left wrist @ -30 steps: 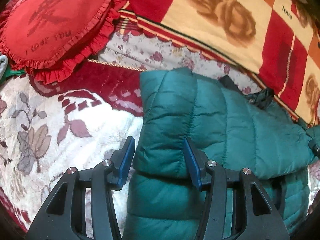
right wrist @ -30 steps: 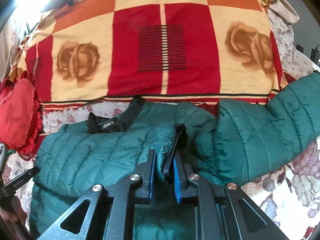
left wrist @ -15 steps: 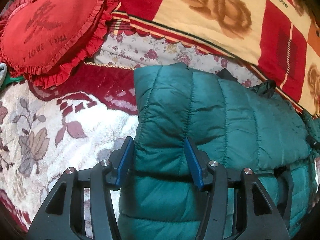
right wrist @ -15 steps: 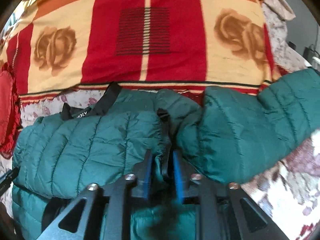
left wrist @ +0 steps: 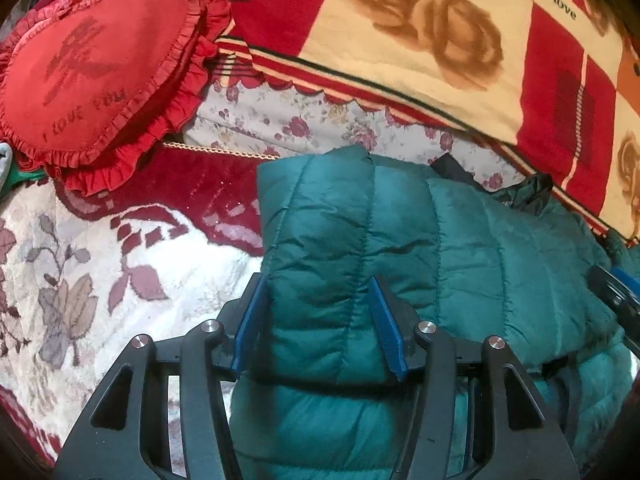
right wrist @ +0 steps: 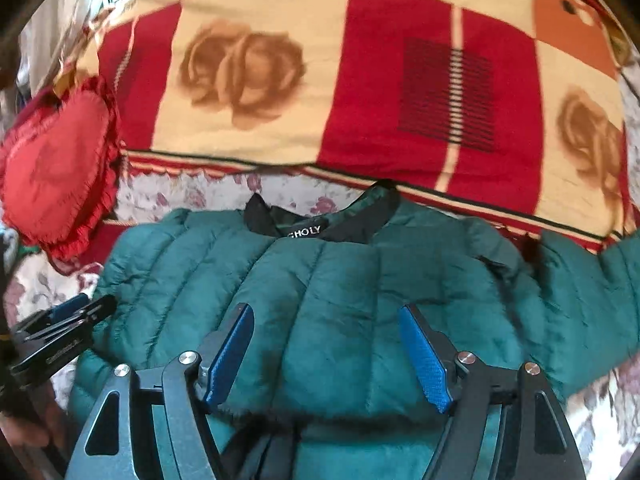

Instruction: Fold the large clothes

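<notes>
The green puffer jacket [right wrist: 344,304] lies folded on the bed, black collar up; the left tongs [left wrist: 316,320] clamp its folded edge. The right tongs [right wrist: 328,352] have just been opening — apart above the quilting, gripping nothing.

The jacket [right wrist: 340,300] was a dark green quilted puffer with a black collar lining [right wrist: 320,226] bearing a white label. It lay flat on the bed, collar toward the far side, its left part folded over the body into a straight padded edge [left wrist: 276,240]. One sleeve [right wrist: 592,304] stretched out to the right.
</notes>
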`<state>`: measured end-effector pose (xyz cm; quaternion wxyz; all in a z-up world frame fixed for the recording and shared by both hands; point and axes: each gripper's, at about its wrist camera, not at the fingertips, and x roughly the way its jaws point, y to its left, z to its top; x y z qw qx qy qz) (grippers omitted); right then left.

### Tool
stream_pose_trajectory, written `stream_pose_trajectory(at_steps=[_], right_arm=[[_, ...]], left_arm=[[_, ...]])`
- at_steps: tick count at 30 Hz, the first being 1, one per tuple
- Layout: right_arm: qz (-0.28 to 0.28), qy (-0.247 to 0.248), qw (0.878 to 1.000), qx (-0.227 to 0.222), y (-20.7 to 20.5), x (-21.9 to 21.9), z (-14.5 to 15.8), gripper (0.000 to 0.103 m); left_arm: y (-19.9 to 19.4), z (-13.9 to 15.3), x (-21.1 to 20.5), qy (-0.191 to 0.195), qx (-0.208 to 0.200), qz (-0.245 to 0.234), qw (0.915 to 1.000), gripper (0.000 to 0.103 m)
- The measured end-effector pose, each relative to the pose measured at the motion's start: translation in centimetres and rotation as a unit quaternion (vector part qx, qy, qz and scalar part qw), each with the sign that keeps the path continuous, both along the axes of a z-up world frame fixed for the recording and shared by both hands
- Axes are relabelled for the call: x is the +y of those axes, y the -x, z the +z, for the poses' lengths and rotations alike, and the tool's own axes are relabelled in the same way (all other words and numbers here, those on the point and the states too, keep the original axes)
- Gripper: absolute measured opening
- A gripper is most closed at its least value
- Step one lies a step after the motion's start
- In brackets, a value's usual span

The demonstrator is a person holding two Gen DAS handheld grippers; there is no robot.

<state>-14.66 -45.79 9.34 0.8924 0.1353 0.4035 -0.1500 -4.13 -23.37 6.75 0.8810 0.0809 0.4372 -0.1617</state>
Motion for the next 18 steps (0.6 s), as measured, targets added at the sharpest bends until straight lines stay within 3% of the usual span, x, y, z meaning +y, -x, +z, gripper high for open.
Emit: stream_pose_trajectory(at_steps=[5, 9, 12, 18], right_arm=[[-0.018, 0.007, 0.999, 0.046, -2.6, -1.3, -3.4, 0.070], [-0.035, -0.012, 0.998, 0.059, -3.2, -3.0, -5.0, 0.070], [-0.034, -0.010, 0.997, 0.065, -2.8, -3.0, -4.3, 0.070], [-0.027, 0.013, 0.999, 0.023, 1.6, -2.6, -1.0, 0.070]], left_arm=[[-0.3, -0.8, -0.6, -0.012, -0.004, 0.000, 0.9999, 0.055], [-0.4, -1.1, -0.8, -0.015, -0.004, 0.001, 0.9999, 0.059], [-0.4, -1.2, -0.8, -0.019, -0.006, 0.001, 0.9998, 0.059], [-0.4, -1.3, -0.8, -0.019, -0.005, 0.002, 0.9998, 0.059]])
